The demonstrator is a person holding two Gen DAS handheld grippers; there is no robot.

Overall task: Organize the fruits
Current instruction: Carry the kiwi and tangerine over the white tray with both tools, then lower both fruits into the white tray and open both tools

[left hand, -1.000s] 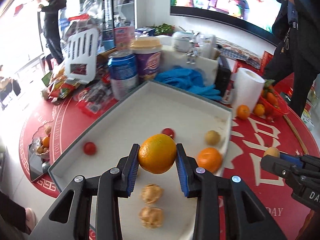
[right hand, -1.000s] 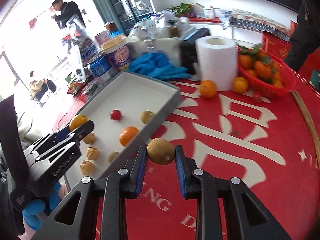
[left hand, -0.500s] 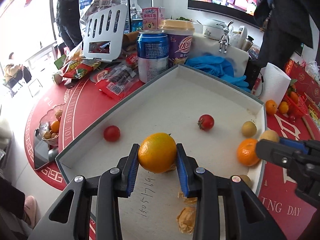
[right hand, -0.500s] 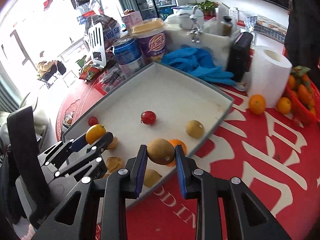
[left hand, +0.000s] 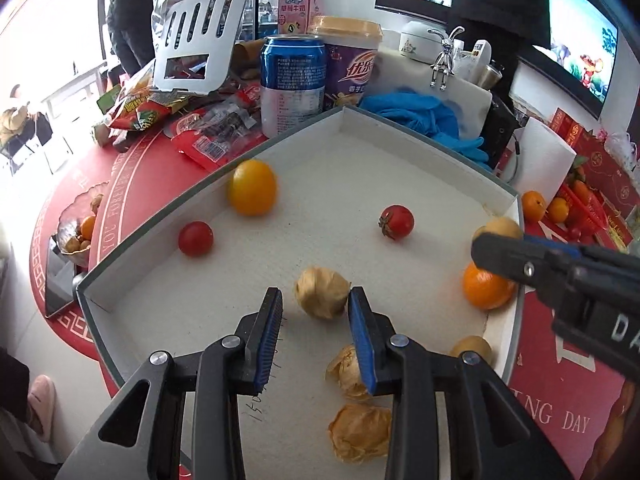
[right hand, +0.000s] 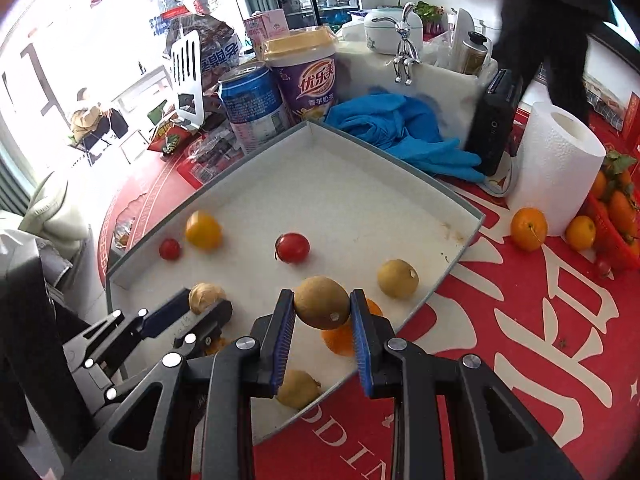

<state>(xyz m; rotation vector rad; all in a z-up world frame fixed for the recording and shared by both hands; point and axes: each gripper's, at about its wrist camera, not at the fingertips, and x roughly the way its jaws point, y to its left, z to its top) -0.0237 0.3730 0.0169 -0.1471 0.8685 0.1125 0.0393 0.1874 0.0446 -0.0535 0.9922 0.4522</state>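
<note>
Over the tray [left hand: 400, 136], the left gripper [left hand: 316, 312] has its fingers spread and empty — the right gripper [right hand: 322, 312] pinches a brown fruit [right hand: 321, 302].

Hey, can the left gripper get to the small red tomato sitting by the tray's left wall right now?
Probably yes. The left gripper is empty with jaws apart, and only bare tray floor lies between it and the tomato. The tray wall close beside it could crowd one finger.
</note>
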